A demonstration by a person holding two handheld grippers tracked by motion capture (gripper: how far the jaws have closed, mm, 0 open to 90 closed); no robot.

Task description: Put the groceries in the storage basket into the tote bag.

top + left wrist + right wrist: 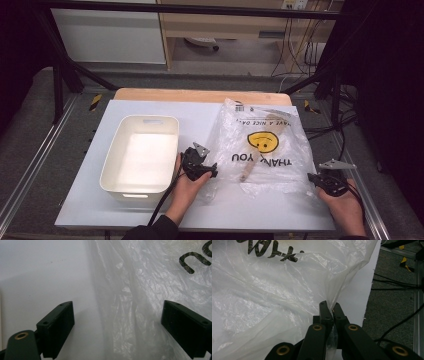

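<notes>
A clear plastic bag [262, 147] is spread flat on the right half of the white table [200, 112]. A yellow smiley face [263, 141] and black lettering are printed on it, and a wooden spoon [260, 150] is seen through the film, lying inside the bag with its bowl toward the far edge and its handle toward the person. To the left of the bag, well apart from it, a white bin [141, 156] is set on the table.

The right gripper [316, 178] is held at the bag's near right corner. In the right gripper view, the gripper [331, 307] is shown with its jaws pressed together, and a fold of the bag's edge [287, 290] is pinched between them; the film is drawn up to the tips in a taut ridge. The table's right edge and dark cables on the floor are seen beyond it.

The left gripper [212, 171] is held between the bin and the bag, at the bag's near left edge. In the left gripper view, this gripper [117, 320] is shown with its jaws spread wide; the crumpled edge of the bag [150, 290] lies between them and toward the right jaw, while bare table [45, 272] is seen by the left jaw. The film is not pressed by either pad.
</notes>
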